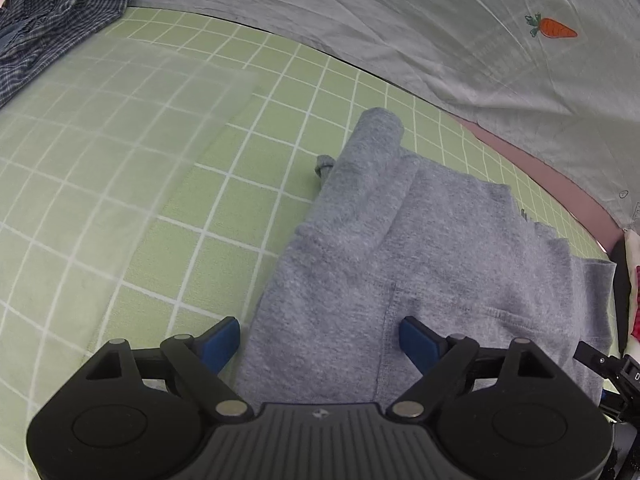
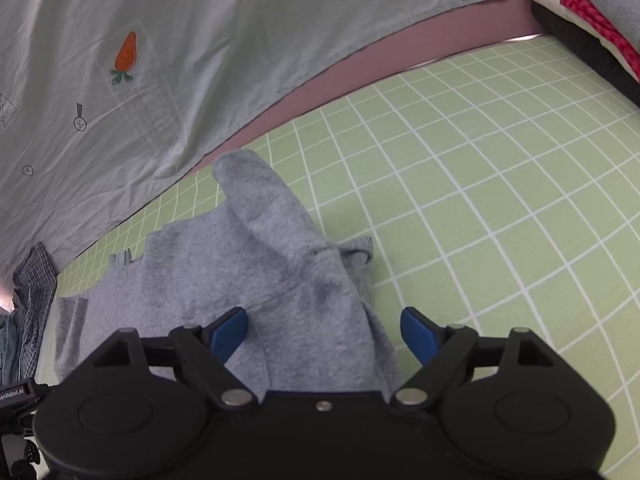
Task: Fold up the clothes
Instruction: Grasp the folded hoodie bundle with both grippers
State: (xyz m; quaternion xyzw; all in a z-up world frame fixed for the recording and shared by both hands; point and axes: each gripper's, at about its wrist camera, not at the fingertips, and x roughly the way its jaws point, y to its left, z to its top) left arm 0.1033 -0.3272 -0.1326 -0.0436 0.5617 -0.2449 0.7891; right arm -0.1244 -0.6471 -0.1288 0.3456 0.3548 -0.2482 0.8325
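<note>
Grey sweatshirt [image 1: 400, 248] lying on green grid mat [image 1: 180, 200], left gripper [image 1: 320, 340] and right gripper [image 2: 324, 330] both gaping wide apart over it, carrot picture [image 2: 126, 54] at ten o'clock on the pale sheet [image 2: 200, 40], checked shirt [image 1: 60, 12] showing best at left view's eleven o'clock.

Right gripper [image 2: 324, 332] fingers spread above grey garment [image 2: 256, 280] on green mat [image 2: 500, 184]

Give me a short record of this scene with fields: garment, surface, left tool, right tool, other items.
garment: grey sweatshirt, partly folded, lying on the mat
surface: green grid mat
left tool: open, over the sweatshirt, holding nothing
right tool: open, over the sweatshirt, holding nothing
other items: checked shirt; pale sheet with carrot print; stacked clothes
</note>
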